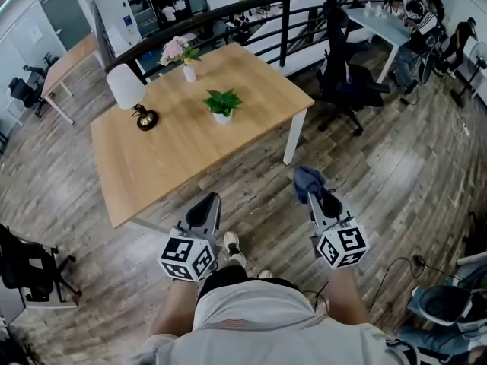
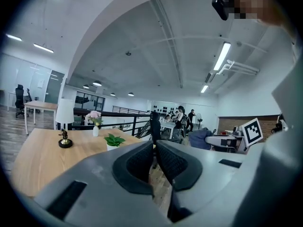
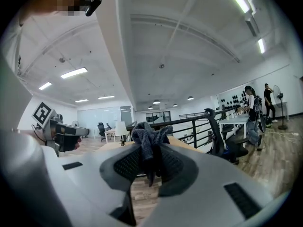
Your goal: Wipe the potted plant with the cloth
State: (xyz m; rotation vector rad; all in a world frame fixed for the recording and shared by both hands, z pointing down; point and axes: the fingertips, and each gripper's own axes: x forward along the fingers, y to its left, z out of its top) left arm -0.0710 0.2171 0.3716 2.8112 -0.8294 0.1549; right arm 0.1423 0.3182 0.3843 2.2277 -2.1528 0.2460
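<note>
A small green potted plant point(image 1: 222, 105) in a white pot stands near the middle of the wooden table point(image 1: 175, 154); the left gripper view shows the plant point(image 2: 113, 141) too. My right gripper point(image 1: 313, 192) is shut on a dark blue-grey cloth point(image 1: 307, 179), held over the floor well short of the table. In the right gripper view the cloth point(image 3: 149, 145) bunches up between the jaws. My left gripper point(image 1: 205, 207) hangs near the table's front edge, jaws closed together with nothing in them point(image 2: 154, 161).
A white-shaded lamp point(image 1: 131, 93) and a vase of pink flowers point(image 1: 181, 55) also stand on the table. A black railing point(image 1: 251, 14) runs behind it. A black office chair point(image 1: 344, 71) sits to the right. People work at a far desk point(image 1: 396, 25).
</note>
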